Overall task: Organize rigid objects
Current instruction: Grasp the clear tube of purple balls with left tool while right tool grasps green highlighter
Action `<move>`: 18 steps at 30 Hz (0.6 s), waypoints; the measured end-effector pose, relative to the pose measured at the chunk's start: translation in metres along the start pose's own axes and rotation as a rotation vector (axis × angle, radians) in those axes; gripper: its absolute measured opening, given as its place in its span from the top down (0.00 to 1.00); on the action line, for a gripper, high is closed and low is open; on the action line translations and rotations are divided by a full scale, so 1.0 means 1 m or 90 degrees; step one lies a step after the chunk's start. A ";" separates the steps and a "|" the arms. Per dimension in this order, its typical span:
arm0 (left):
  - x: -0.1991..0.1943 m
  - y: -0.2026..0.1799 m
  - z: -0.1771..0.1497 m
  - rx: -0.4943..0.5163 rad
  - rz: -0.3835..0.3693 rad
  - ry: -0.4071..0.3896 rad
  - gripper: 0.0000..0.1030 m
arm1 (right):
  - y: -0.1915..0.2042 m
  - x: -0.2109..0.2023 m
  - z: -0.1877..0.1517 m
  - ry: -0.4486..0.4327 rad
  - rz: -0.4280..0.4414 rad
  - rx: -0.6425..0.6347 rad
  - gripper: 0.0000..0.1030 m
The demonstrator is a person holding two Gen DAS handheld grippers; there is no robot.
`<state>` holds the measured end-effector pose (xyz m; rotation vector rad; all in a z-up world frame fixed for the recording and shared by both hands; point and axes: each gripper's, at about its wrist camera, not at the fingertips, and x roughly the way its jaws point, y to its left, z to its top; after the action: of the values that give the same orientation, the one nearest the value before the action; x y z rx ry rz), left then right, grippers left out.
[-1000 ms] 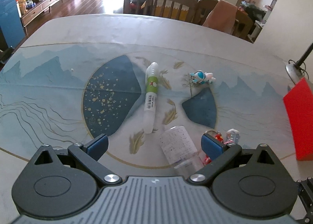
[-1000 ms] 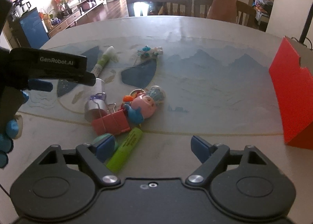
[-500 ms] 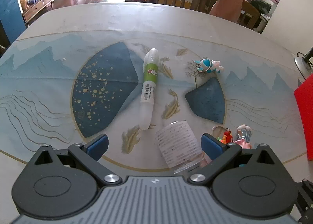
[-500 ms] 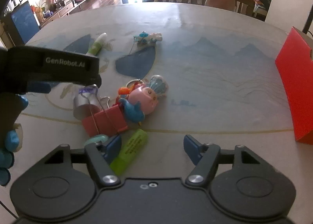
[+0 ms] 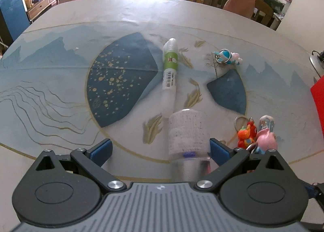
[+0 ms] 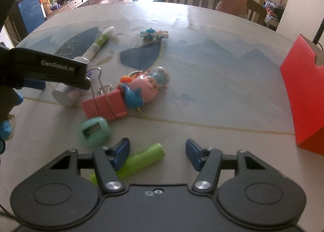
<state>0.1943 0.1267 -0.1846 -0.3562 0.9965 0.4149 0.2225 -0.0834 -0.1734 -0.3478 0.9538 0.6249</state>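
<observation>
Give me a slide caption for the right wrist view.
Open right gripper over a green highlighter, near a mint sharpener and red binder clip.

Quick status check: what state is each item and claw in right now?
Left claw: open, around the jar.
Right claw: open, empty.
Clear speckled jar: lying sideways.
White green-labelled tube: lying flat.
Red binder clip: one handle raised.
Green highlighter: capped, lying flat.

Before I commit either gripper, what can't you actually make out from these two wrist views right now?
- Clear bottle: left wrist view, blurred, its near end hidden behind the left gripper.
- Green highlighter: right wrist view, lower end covered by a finger of the right gripper.
- Red box: cut off by the right edge; contents unseen.
- Glue stick label: too small to read.
</observation>
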 end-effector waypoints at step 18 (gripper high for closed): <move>-0.014 0.003 -0.010 0.035 -0.006 -0.039 0.60 | -0.036 -0.028 -0.034 -0.012 0.009 0.026 0.57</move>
<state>0.1789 0.1226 -0.1776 -0.2968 0.9443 0.3866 0.2113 -0.1387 -0.1678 -0.2979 0.9504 0.6200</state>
